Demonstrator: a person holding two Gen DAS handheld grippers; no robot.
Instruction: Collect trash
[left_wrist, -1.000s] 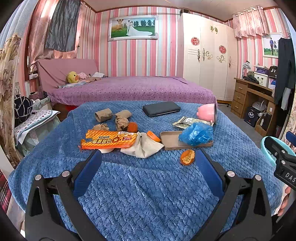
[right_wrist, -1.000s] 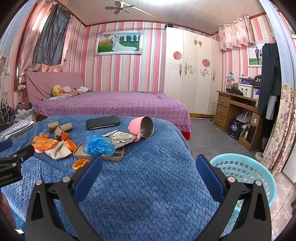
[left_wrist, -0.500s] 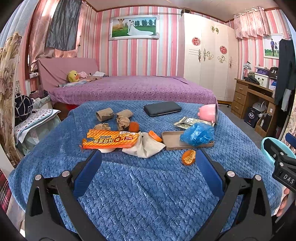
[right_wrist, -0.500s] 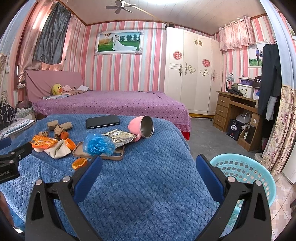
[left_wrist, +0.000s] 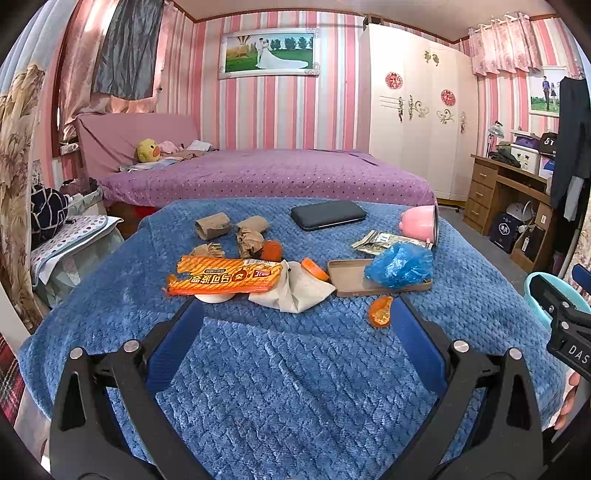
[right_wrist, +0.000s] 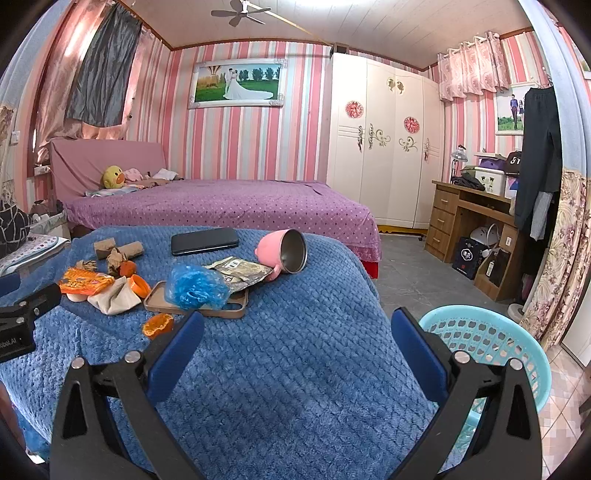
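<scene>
Trash lies scattered on a blue blanket-covered table (left_wrist: 280, 373): an orange snack wrapper (left_wrist: 225, 280), a crumpled white tissue (left_wrist: 295, 291), brown paper scraps (left_wrist: 229, 232), orange peel pieces (left_wrist: 380, 314), a blue plastic bag (left_wrist: 399, 264) on a tan tray (left_wrist: 347, 282), and silver foil packets (left_wrist: 384, 242). My left gripper (left_wrist: 291, 314) hovers open just short of the wrapper and tissue, holding nothing. My right gripper (right_wrist: 295, 321) hangs open and bare over the table's right part, with the peel (right_wrist: 158, 325) at its left finger. A light blue basket (right_wrist: 484, 343) stands on the floor to the right.
A black phone (left_wrist: 328, 215) and a tipped pink cup (left_wrist: 421, 223) lie at the table's far side. A purple bed (left_wrist: 266, 173) stands behind, with a white wardrobe (right_wrist: 384, 147) and a wooden desk (right_wrist: 469, 225) at the right. A covered bin (left_wrist: 70, 243) sits left.
Both views have shifted slightly; the items on the table keep their places. Both grippers stay open.
</scene>
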